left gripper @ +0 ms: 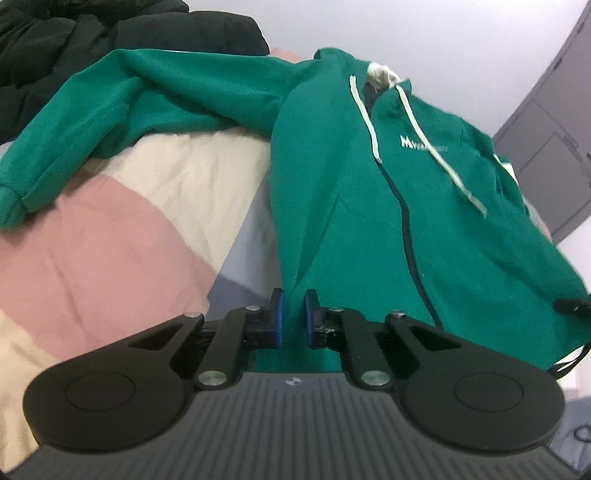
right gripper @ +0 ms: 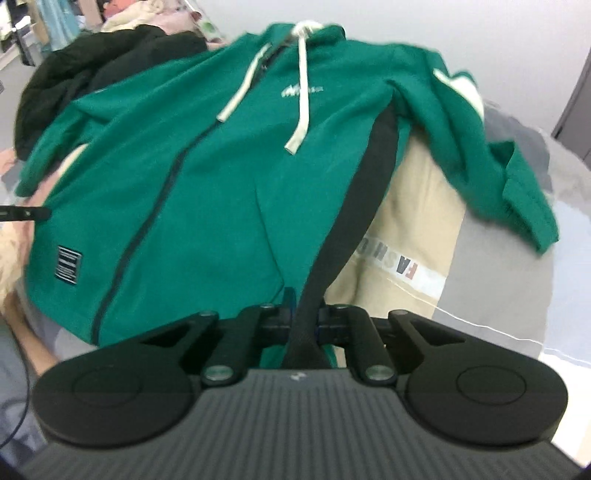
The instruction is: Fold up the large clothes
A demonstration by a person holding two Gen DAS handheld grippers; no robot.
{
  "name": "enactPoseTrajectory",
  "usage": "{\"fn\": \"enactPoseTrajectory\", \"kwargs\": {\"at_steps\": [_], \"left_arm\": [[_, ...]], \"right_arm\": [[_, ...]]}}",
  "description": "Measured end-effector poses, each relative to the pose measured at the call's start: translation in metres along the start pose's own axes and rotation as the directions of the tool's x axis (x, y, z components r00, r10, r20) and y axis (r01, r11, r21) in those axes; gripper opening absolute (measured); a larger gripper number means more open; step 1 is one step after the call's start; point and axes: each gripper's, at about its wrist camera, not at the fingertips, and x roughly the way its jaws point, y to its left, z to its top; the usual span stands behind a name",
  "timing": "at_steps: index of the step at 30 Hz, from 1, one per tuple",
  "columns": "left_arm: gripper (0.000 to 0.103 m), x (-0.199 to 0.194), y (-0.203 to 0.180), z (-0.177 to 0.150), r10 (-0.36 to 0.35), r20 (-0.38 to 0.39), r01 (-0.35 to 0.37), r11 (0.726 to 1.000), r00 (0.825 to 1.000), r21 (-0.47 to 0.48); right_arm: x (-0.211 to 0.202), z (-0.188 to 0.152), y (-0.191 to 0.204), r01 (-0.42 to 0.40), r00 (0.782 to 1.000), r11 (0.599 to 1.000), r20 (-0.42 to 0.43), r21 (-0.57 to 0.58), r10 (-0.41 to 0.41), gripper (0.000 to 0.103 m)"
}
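On the chest of the green zip-up hooded sweatshirt (left gripper: 332,206) ahead of your tongs you can see a small white logo (left gripper: 423,143) that starts with "M"; the rest blurs. To the right of your right tongs, a white band (right gripper: 402,275) on the beige garment (right gripper: 413,206) reads "FASH", upside down. The dark patch (right gripper: 68,264) near the hem is unreadable.

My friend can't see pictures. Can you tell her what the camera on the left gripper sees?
The left gripper pinches the bottom edge of a green zip-up hoodie between its blue pads. The hoodie lies front up on a pink, cream and grey bedspread, one sleeve stretched out to the left. A black garment sits behind it.
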Motion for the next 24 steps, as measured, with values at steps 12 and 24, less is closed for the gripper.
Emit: {"fn": "enactPoseTrajectory", "kwargs": {"at_steps": [12,24], "left_arm": [[0.05,-0.015,-0.058,0.018,0.209,-0.009,-0.207,0.973,0.978,0.106],[0.058,-0.066,-0.181,0.029,0.106,0.139,-0.145,0.942,0.984,0.302]], "right_arm": [[-0.014,-0.014,-0.022,-0.036,0.999,0.986,-0.004,0.163,0.037,0.052],[-0.042,-0.001,-0.099,0.027,0.952,0.919,0.27,0.394,-0.143,0.059]]}}
